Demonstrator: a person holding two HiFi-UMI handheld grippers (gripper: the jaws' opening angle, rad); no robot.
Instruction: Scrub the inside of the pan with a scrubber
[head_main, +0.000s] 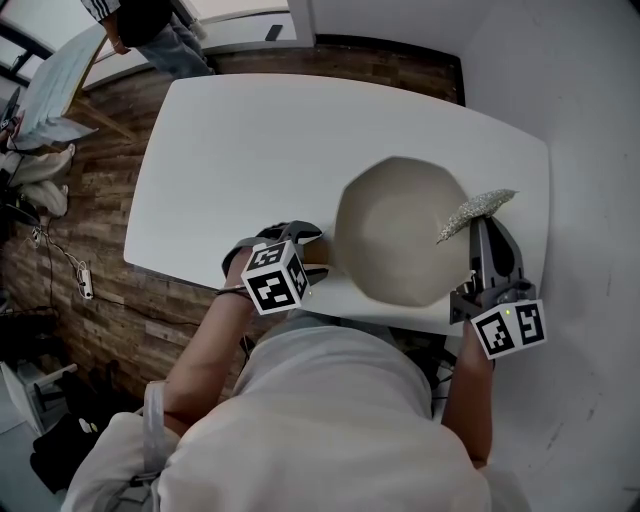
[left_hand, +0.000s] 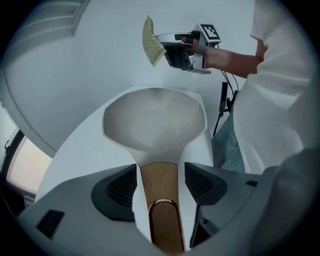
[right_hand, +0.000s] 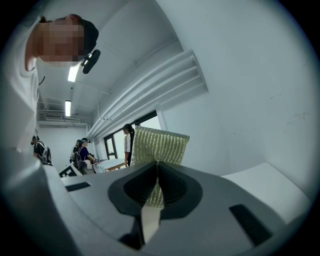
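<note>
White tabletop (head_main: 220, 150), smooth and bare, stands over a floor of rough brown planks (head_main: 110, 180). The pan (head_main: 400, 230) sits near the edge closest to me.

My left gripper (head_main: 305, 248) is spread wide, its ribbed pads on either side of the pan's handle (left_hand: 156, 172) with a clear gap each side, so nothing is gripped yet. My right gripper (head_main: 482, 228) is pinched tight on the lower edge of the scrubber (right_hand: 160, 145), which hangs in the air just past the pan's far rim, not yet touching it.

The pan is pale cream, matte, with a shallow rounded bowl and a faintly angular rim. Its handle is a flat strip of light wood with a glossy, rounded end piece. The scrubber is a thin square of coarse, glittery woven mesh, and it looks limp.

My worry is scrubbing before the left jaws close. On so slick a table the pan would slide or swing round. Clamped too near the glossy end, the handle could twist between the pads. Held by one edge only, the mesh may fold over or pull free when I press down.
</note>
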